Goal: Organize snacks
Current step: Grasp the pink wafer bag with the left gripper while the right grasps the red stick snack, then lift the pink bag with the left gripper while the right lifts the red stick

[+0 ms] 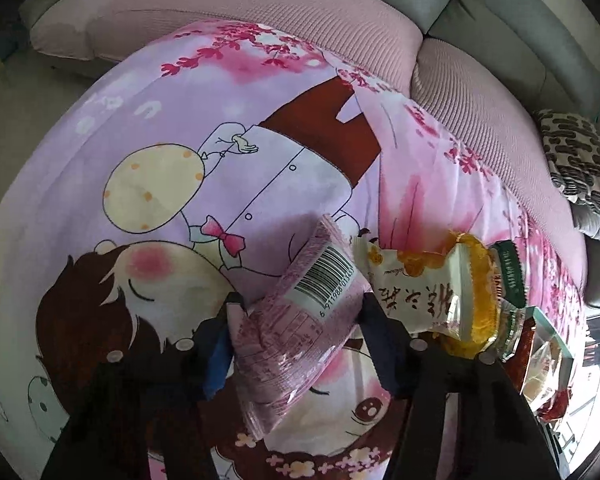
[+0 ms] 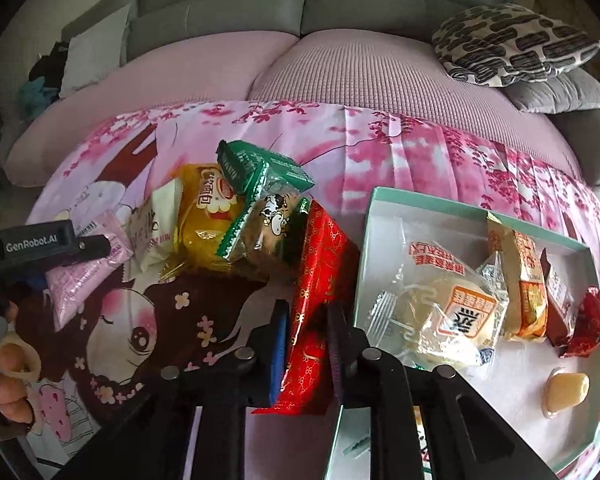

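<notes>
While both tongs point steeply down over cartoon-print cloth [image 1: 148, 128], left gripper [image 1: 298, 312] pinches pink snack packet [image 1: 292, 320] across its middle, barcode side up. Right gripper [image 2: 306, 320] pressed onto red gold-patterned packet [image 2: 320, 280], just beside teal-rimmed box [image 2: 440, 200]. Box holds clear-wrapped bun [image 2: 440, 320], orange packet [image 2: 524, 280], small red pieces. Yellow bread pack [image 2: 204, 220] and green-edged packets [image 2: 260, 168] piled on cloth between.
</notes>
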Demonstrator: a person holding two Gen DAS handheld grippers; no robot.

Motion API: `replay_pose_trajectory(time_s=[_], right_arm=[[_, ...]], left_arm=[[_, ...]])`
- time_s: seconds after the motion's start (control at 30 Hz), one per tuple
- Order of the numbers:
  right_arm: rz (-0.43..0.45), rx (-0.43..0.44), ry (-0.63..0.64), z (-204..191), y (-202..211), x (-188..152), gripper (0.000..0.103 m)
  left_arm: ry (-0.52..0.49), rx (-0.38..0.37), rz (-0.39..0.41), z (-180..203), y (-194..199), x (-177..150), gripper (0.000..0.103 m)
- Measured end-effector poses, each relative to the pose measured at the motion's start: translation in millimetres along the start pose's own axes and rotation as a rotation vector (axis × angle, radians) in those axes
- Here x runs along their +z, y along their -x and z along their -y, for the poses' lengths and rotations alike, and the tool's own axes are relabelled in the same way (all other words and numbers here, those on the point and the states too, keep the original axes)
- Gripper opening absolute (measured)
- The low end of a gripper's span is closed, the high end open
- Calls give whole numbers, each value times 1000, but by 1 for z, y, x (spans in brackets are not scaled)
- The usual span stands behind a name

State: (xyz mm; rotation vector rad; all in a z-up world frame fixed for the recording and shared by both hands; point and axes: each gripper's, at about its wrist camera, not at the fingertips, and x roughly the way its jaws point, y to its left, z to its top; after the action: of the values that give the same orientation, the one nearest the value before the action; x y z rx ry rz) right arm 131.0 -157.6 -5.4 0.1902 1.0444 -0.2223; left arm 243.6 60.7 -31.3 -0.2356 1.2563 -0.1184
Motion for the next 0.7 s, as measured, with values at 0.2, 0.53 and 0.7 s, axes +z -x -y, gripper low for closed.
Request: replay_pose_trajectory(time_s=[0.2,0.53,0.7], right_arm=[[28,34,-13,5,18,-3,12],[110,102,-63,20,62,-8,10],[159,143,-80,29,86,-11,5]], left_arm=[[-19,6,30,7,19,-9,57],[-73,-30,92,36,48,-19,57],[-113,-40,118,55,61,-28,57]])
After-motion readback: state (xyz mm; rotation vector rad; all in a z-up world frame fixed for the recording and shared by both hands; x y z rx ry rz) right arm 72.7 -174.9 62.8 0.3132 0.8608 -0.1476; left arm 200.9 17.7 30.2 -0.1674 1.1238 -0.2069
